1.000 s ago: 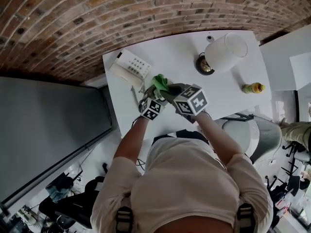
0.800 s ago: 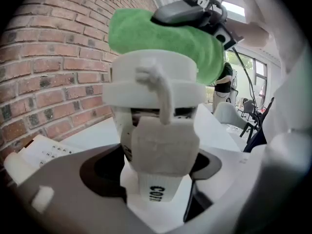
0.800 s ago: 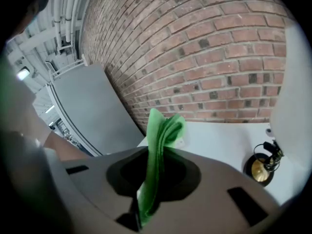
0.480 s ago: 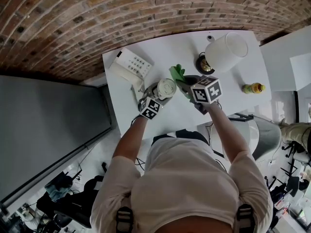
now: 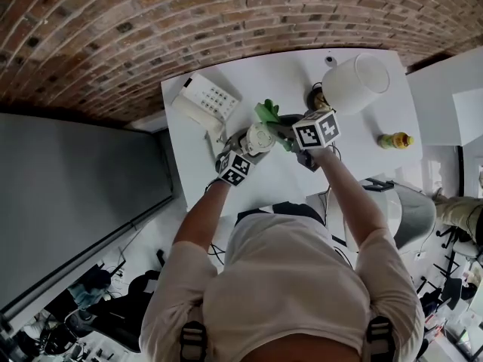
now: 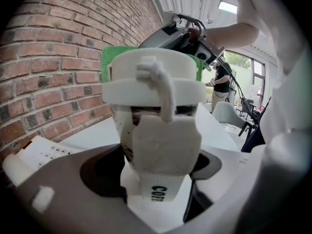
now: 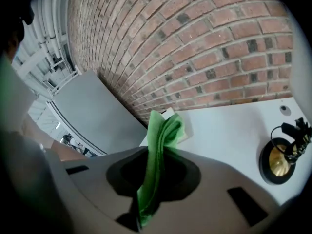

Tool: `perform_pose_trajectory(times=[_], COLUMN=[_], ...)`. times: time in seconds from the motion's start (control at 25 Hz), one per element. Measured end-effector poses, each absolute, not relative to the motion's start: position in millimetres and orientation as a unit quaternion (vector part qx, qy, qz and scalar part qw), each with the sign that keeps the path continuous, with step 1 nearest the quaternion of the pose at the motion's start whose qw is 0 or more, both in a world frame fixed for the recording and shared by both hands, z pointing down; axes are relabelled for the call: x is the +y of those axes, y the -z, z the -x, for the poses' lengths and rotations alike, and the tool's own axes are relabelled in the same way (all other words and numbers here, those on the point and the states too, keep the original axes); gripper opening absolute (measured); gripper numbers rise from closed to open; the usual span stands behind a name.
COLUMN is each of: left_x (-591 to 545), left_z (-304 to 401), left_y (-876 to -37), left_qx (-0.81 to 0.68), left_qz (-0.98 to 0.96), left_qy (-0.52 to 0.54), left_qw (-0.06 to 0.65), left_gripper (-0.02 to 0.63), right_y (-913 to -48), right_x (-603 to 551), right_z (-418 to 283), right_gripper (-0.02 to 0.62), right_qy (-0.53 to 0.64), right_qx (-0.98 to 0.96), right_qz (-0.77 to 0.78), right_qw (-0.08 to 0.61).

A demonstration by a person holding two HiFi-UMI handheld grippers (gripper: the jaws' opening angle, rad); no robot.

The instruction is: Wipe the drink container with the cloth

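The drink container [image 5: 259,138] is a white lidded cup with a paper sleeve, upright above the white table [image 5: 362,145]. My left gripper [image 5: 251,146] is shut on the cup's sleeve [image 6: 161,145], which fills the left gripper view. My right gripper [image 5: 282,127] is shut on a folded green cloth [image 5: 267,112] that sticks up from its jaws [image 7: 158,150]. The cloth hangs just behind and to the right of the cup's lid; I cannot tell whether it touches. In the left gripper view the cloth [image 6: 111,58] shows behind the lid, with the right gripper [image 6: 183,30] above it.
A white desk phone [image 5: 205,100] lies at the table's far left. A white lamp shade [image 5: 355,81] stands over its dark round base [image 7: 278,161] at the far right. A small yellow bottle [image 5: 394,139] stands near the right edge. A brick wall backs the table.
The right gripper carried the green cloth off the top of the cup, to the right and toward the wall, leaving the lid uncovered. The left gripper and the cup stayed in place.
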State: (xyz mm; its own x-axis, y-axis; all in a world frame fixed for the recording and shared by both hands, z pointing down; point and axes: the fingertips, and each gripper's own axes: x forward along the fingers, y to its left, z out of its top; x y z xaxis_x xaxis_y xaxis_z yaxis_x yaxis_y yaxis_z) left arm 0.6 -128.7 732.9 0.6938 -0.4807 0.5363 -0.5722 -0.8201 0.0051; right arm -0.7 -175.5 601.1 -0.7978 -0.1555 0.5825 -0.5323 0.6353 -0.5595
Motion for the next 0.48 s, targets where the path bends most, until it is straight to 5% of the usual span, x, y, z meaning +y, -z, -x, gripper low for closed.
perform_pose_trajectory(times=[0.48], left_x=[-122.3], left_z=[-2.0], left_y=[-731.7], left_qx=[-0.219], left_qz=[-0.930], left_qy=[-0.287], left_qw=[0.073], left_gripper=[0.371], right_y=[-605.2], right_x=[-181.3], right_z=[16.0], right_gripper=[0.041], right_qy=[-0.401], right_qx=[-0.871], right_qz=[-0.114], right_qw=[0.258])
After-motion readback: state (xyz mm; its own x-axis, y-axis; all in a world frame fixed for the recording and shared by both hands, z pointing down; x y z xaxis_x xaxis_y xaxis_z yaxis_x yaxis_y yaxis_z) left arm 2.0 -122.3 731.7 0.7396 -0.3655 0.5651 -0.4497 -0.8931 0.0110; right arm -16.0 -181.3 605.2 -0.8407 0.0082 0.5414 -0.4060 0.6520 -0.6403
